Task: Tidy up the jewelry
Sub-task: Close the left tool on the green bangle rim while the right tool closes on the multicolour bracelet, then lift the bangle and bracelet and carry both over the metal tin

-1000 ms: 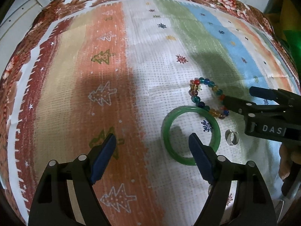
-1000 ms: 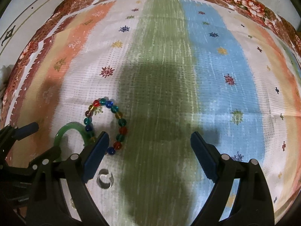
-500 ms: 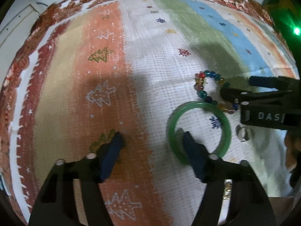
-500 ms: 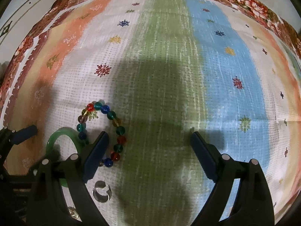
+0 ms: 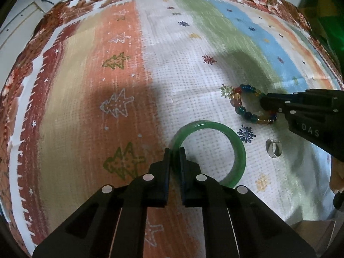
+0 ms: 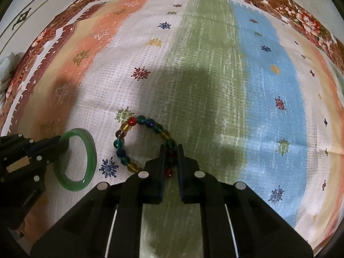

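Left hand-held gripper (image 5: 174,153) is clamping the near-left rim of the green bangle (image 5: 237,148), 1 finger outside the ring and 1 inside, both pressed tight against the band. The bangle is sitting on the white stripe of the striped cloth (image 5: 120,43) covering the surface, w/ the rest of the ring curving away to the right of the fingers; can't tell if it's lying flat or raised a bit.

Right hand-held gripper (image 6: 171,151) is pinching the near-right part of the beaded bracelet (image 6: 120,138), its 2 fingers closed together on the strand, w/ a red bead showing in the slit between them. The bracelet's loop of red, amber, teal and blue beads is spreading out to the left of the fingers, on the white stripe at the edge of the green one.

In the left wrist view the bracelet (image 5: 243,109) is lying just beyond the bangle, apart from it, and the right hand-held gripper (image 5: 263,103) is reaching in from the right onto it. A small silver ring (image 5: 273,148) is resting on the cloth just right of the bangle, near a blue snowflake print.

In the right wrist view the left hand-held gripper (image 6: 61,144) is coming in from the left edge, gripping the bangle (image 6: 91,150).
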`<move>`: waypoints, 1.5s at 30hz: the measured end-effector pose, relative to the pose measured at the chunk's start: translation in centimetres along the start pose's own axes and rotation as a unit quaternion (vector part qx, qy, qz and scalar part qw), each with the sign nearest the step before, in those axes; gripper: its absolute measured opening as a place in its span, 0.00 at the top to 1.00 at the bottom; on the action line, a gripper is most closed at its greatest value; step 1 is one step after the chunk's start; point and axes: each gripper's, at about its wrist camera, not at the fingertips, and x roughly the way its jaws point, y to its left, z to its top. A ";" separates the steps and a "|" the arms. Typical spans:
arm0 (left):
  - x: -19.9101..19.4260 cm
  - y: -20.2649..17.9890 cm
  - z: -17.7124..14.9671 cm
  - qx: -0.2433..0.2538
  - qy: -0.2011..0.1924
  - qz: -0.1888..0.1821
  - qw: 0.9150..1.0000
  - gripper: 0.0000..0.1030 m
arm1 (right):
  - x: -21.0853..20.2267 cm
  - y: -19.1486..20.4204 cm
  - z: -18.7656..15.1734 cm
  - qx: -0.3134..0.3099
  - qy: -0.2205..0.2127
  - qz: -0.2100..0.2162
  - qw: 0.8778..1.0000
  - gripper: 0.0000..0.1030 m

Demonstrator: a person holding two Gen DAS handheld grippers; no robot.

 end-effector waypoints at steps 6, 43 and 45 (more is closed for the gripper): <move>-2.2 -0.1 0.1 -0.005 -0.021 -0.012 1.000 0.93 | -1.9 0.2 -0.5 -0.011 -0.015 -0.009 1.000 0.90; -12.2 -1.2 -4.5 -0.025 -0.102 -0.054 0.993 0.91 | -15.3 2.8 -6.4 -0.028 -0.111 0.038 0.993 0.90; -12.6 -1.3 -4.7 -0.025 -0.106 -0.058 0.992 0.91 | -15.8 3.0 -6.7 -0.029 -0.115 0.042 0.992 0.90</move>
